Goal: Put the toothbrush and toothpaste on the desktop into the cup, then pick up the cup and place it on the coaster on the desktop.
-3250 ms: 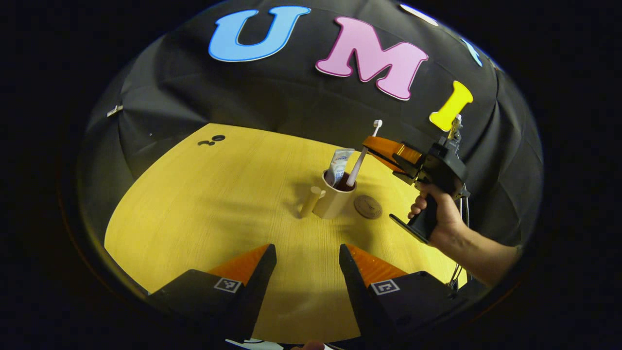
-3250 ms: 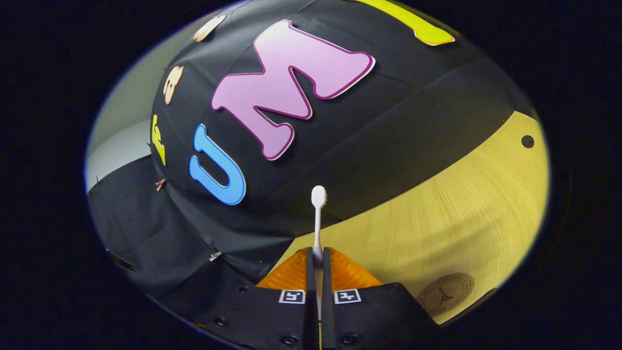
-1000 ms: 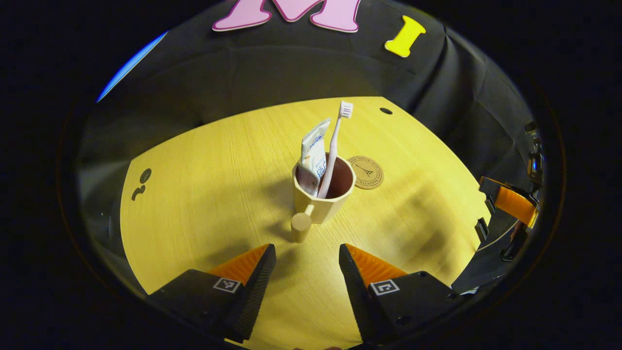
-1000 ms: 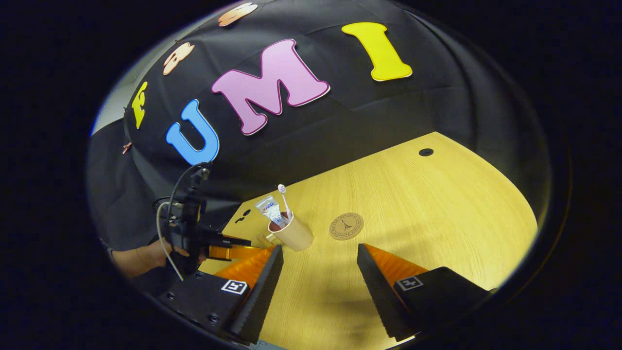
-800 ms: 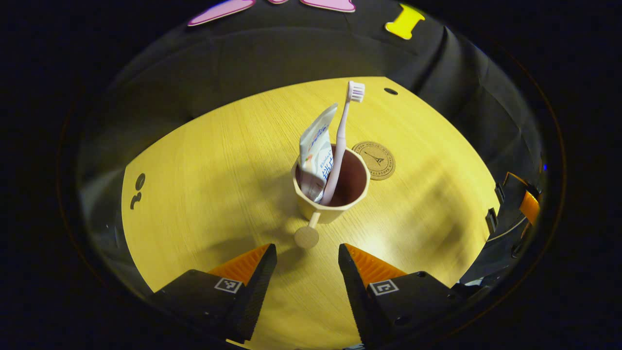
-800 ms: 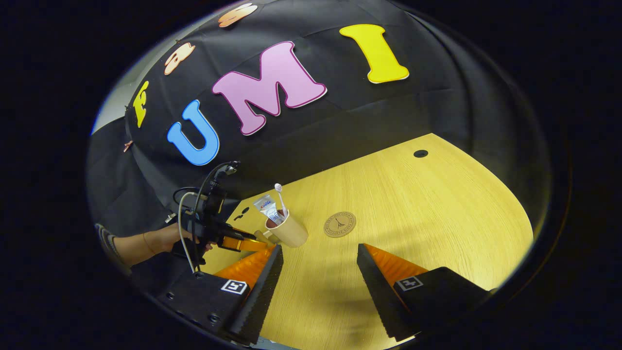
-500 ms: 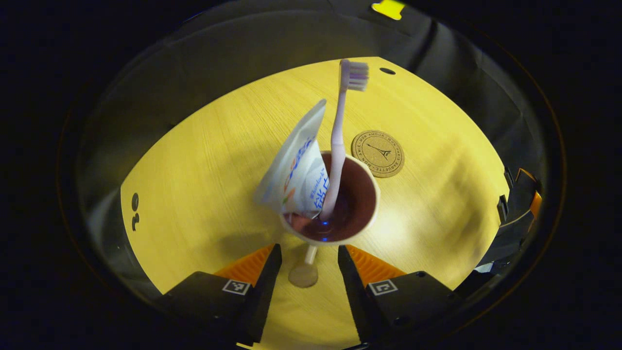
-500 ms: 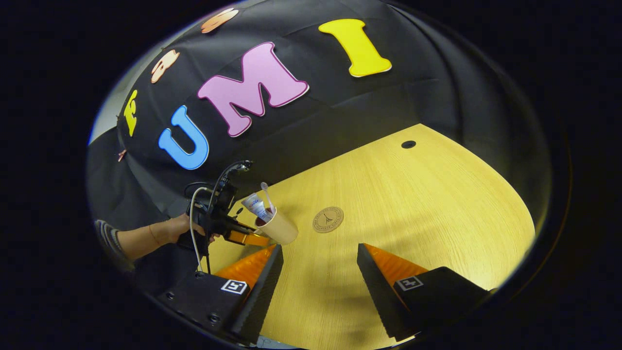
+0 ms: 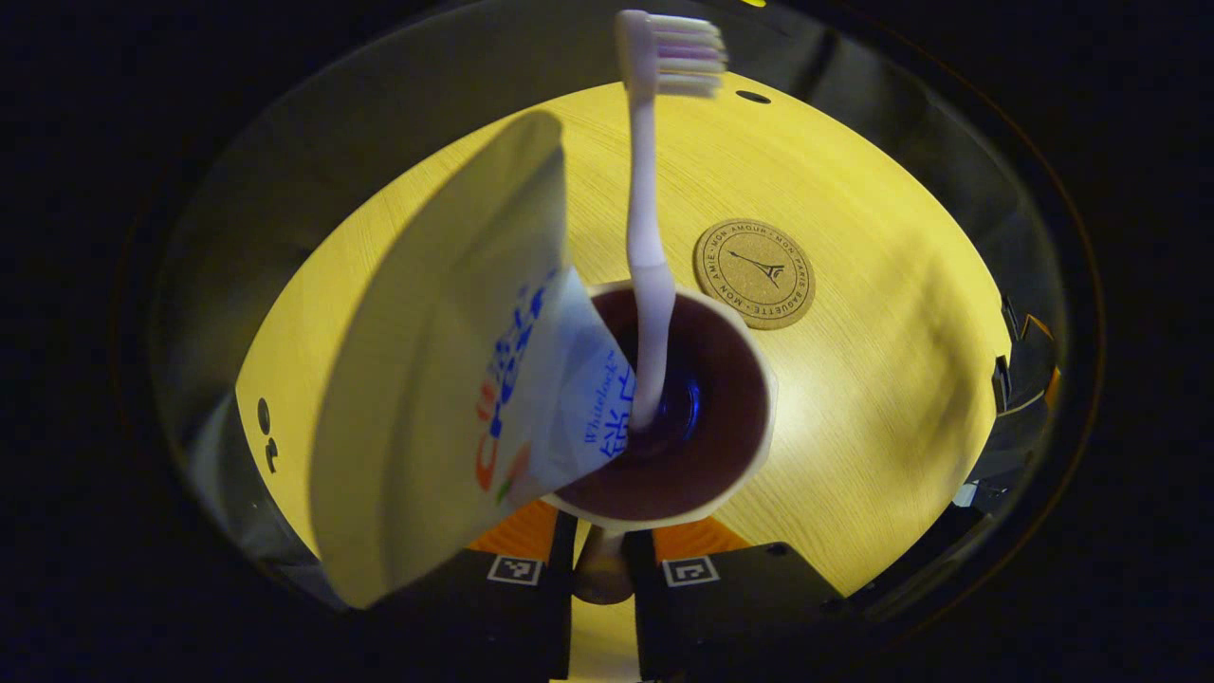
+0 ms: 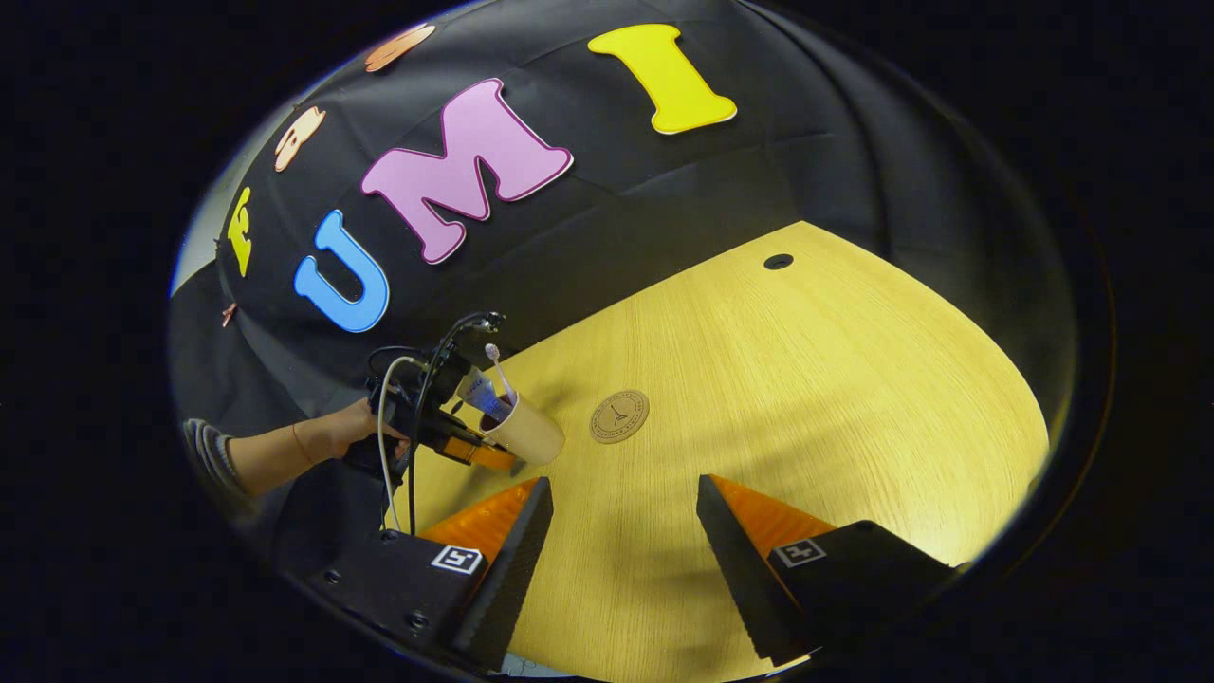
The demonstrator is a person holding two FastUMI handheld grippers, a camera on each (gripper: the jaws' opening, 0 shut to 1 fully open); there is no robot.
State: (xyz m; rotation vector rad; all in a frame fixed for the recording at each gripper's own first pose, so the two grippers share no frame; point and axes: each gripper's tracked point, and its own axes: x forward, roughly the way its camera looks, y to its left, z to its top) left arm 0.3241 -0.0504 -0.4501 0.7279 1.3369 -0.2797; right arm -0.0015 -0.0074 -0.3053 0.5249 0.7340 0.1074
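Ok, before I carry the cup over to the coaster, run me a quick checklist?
1. Toothbrush in cup: ok.
2. Toothpaste in cup: ok, leaning out over the rim.
3. Left gripper jaws closed on the cup's handle: ok.
4. Cup lifted off the desktop: cannot tell.
5. Coaster bare: ok.
6. Right gripper open, back from the coaster: ok.

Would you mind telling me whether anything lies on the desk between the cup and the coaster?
Nothing visible does. In the right gripper view, bare desk separates the cup, held at its handle by the left gripper, from the coaster.
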